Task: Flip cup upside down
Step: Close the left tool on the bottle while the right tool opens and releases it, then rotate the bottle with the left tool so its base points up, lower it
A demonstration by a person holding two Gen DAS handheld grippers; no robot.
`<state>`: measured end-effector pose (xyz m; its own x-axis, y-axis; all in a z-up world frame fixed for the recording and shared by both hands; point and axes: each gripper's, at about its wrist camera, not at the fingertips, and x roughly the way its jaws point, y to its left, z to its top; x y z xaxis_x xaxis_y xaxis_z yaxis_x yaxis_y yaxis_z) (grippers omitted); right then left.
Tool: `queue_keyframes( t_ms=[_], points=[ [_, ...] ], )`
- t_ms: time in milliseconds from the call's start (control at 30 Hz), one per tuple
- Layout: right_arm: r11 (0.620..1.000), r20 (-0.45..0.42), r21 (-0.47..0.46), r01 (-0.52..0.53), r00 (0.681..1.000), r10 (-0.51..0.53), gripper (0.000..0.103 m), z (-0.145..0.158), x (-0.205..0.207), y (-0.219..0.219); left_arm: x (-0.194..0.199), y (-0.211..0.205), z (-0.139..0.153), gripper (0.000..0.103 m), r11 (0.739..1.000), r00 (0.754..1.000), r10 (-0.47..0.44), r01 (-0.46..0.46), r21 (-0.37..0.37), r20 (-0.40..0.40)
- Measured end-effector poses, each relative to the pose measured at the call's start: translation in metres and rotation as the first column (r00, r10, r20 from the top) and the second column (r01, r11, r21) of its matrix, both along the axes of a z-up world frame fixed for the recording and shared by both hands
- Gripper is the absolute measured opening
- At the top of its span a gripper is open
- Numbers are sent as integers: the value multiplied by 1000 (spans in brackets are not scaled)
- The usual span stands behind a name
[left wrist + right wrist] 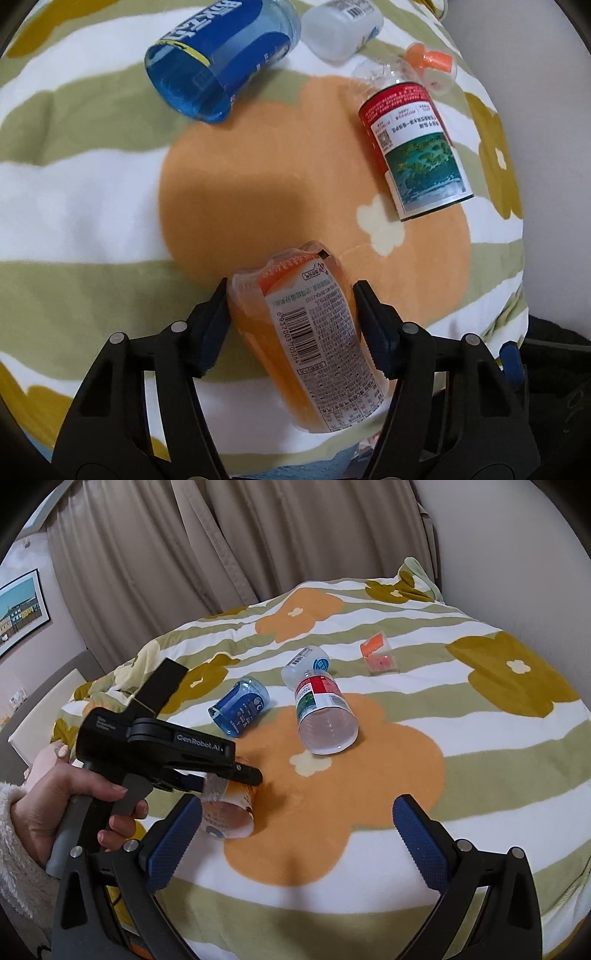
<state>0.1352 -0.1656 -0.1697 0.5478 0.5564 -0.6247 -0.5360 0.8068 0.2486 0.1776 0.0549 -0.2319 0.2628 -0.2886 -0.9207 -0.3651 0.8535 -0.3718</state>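
Note:
An orange cup with a white printed label lies tilted between the black fingers of my left gripper, which is shut on its sides. In the right wrist view a hand holds that left gripper low over the blanket, with the orange cup under its fingers and touching the fabric. My right gripper hovers near the bed's front edge, blue pads wide apart and nothing between them.
On the flowered blanket lie a blue cup on its side, a red-and-white labelled clear cup, a white bottle piece and a small clear cup with orange parts. Curtains hang behind the bed.

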Motion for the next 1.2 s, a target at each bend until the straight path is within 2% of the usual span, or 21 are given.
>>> queue_keyframes(
  t_ms=[67,167,267,333,400,433,500,567,600,633,667,733,800,867,1000,1200],
  points=[
    [1000,6,4,0,1000,-1,103,1,-2,-2,3,-4,3,61,999,999,-38,38,24,2],
    [1000,11,6,3,1000,-3,103,2,-3,-4,11,-17,10,61,985,989,-146,146,92,0],
    [1000,15,5,8,1000,-8,103,2,-3,-6,21,-37,23,61,936,953,-303,295,190,16],
    [1000,20,1,15,1000,-15,103,3,-5,-7,23,-51,40,61,889,910,-402,363,280,98],
    [1000,28,-1,23,999,-23,103,3,-8,-9,17,-67,62,61,815,830,-514,394,425,215],
    [1000,32,1,27,999,-27,103,3,-10,-11,13,-73,68,61,784,795,-552,391,482,253],
    [999,30,8,38,999,-38,103,2,-12,-14,2,-83,77,61,731,705,-620,361,579,344],
    [999,20,14,46,999,-46,103,-2,-15,-18,-14,-89,76,61,701,618,-656,283,655,434],
    [999,16,13,49,999,-49,103,-3,-17,-19,-21,-89,73,61,700,582,-658,238,673,478],
    [999,11,8,53,999,-53,103,-5,-19,-20,-25,-87,68,61,708,562,-651,206,676,510],
    [999,6,4,54,999,-54,103,-7,-20,-21,-24,-89,63,61,714,558,-642,188,674,525],
    [998,-2,-7,58,998,-58,103,-10,-23,-22,-23,-90,53,61,721,571,-624,159,674,534],
    [998,-7,-15,59,998,-59,103,-12,-24,-23,-18,-89,44,61,721,593,-620,173,671,514],
    [998,-12,-18,60,998,-61,103,-14,-25,-24,-21,-92,38,61,726,598,-618,186,662,510],
    [998,-26,-5,66,997,-66,103,-16,-23,-24,-30,-93,39,61,718,611,-632,231,657,477],
    [998,-39,10,63,997,-63,103,-20,-22,-20,-48,-89,41,61,734,634,-624,276,621,456]
  ],
)
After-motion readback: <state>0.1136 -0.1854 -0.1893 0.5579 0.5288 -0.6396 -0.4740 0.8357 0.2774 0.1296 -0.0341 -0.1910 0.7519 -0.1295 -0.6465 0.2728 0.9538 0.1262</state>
